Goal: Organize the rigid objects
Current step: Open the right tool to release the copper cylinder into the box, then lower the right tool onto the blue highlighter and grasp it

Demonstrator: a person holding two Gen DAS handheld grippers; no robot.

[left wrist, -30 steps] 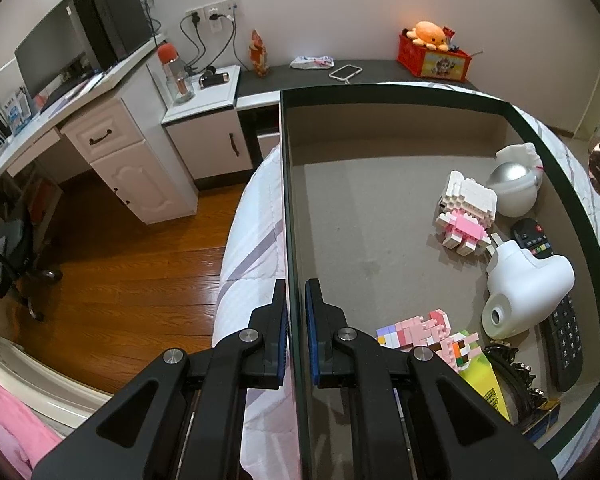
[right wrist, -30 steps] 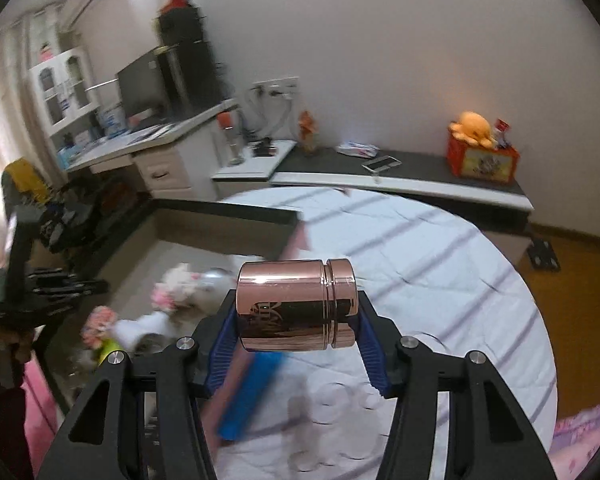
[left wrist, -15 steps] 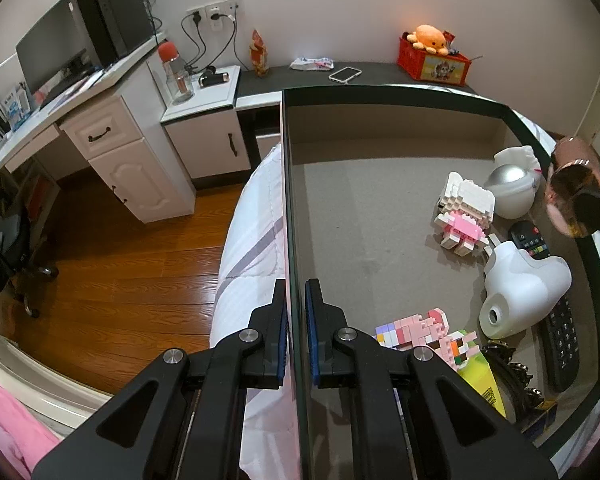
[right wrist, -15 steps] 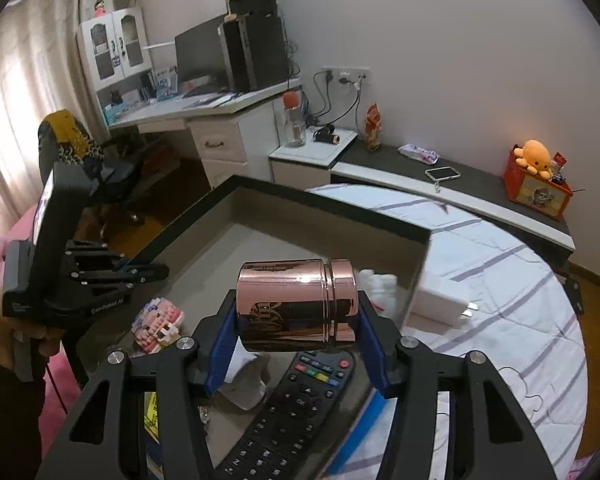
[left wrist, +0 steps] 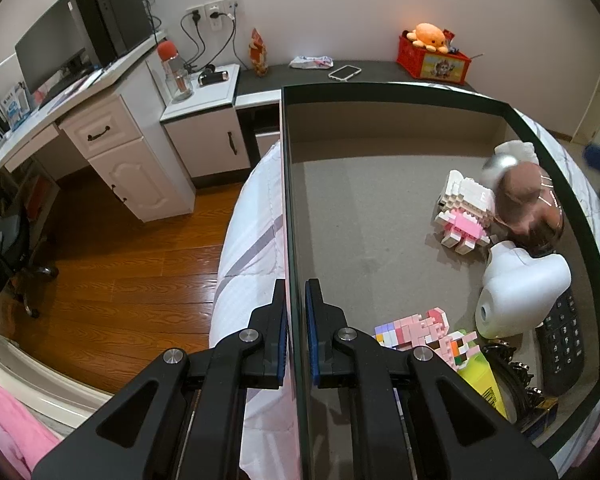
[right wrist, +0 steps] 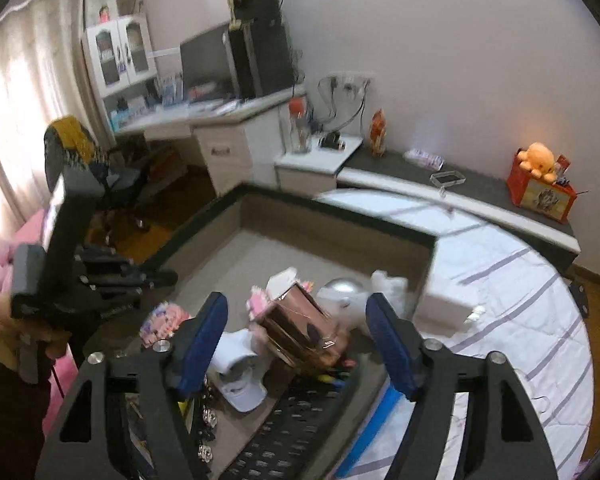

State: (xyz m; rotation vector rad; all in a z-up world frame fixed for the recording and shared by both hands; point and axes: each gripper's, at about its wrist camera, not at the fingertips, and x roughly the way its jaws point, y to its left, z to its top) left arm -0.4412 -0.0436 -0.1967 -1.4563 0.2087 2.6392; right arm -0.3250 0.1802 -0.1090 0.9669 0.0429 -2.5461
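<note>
Bedroom scene, storage box on a striped bed — release of a copper canister.

Reading left to right: the left gripper (left wrist: 296, 332) is clamped on the dark rim of the box (left wrist: 380, 90), one finger on each side of the wall, steadying it. Inside lie pink block figures (left wrist: 462, 216), a white moulded toy (left wrist: 524, 280) and a black remote (left wrist: 562, 344). The copper canister (right wrist: 300, 328) sits tilted and blurred among them, free of the right gripper (right wrist: 296, 340), whose fingers stand wide apart above it. Judged good practice — keep the rim hold firm until the canister settles, and lift the open gripper straight up so its blue pads (right wrist: 202, 344) clear the neighbouring toys.
</note>
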